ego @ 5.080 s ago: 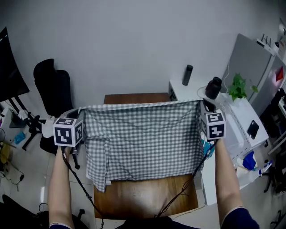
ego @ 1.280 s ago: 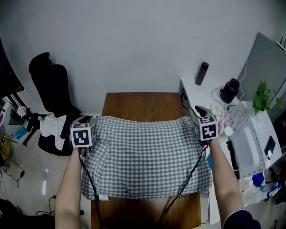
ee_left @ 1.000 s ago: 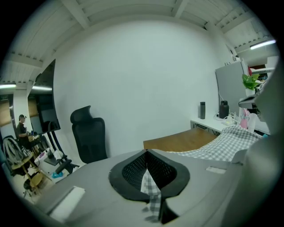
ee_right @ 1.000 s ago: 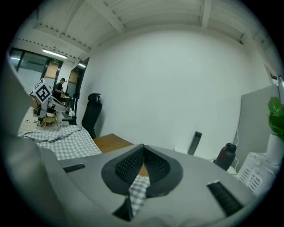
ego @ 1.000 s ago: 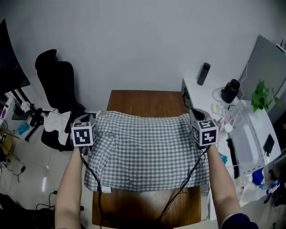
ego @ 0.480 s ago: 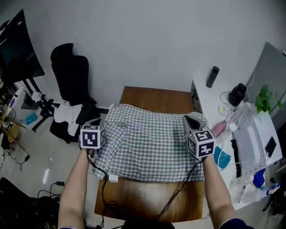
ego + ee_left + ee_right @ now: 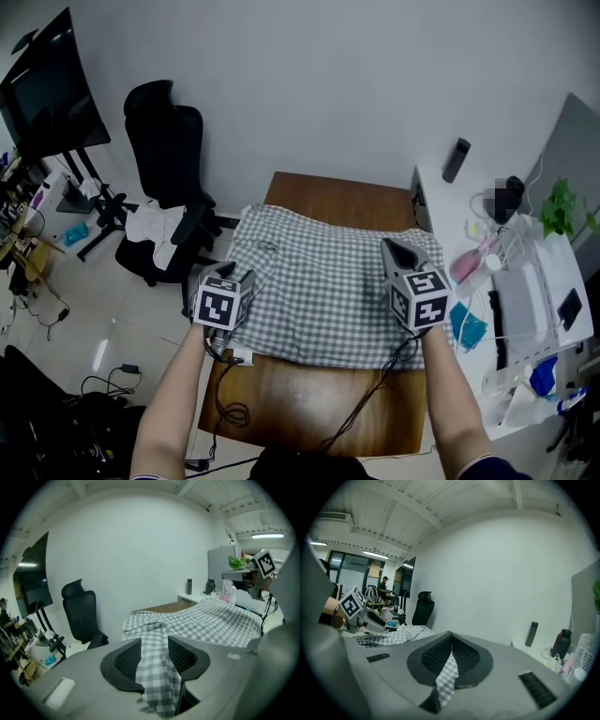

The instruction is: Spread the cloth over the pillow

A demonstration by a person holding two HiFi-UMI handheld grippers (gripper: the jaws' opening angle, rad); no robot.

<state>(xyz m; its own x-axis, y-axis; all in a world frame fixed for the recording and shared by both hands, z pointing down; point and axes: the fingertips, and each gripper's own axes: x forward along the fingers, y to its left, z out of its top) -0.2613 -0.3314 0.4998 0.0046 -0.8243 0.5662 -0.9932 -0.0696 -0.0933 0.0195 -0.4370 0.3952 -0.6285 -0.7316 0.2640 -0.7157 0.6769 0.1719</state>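
Wooden table under checked cloth — left tool just opened round its edge, right tool pinching it.

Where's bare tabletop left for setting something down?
Two bare strips of the wooden table: the far one between the checked cloth and the wall, and the near one between cloth and table edge, crossed by cables. The white side desk on the right is cluttered.

Black office chair, wooden table, dark monitor, green plant, dark bottle on white desk
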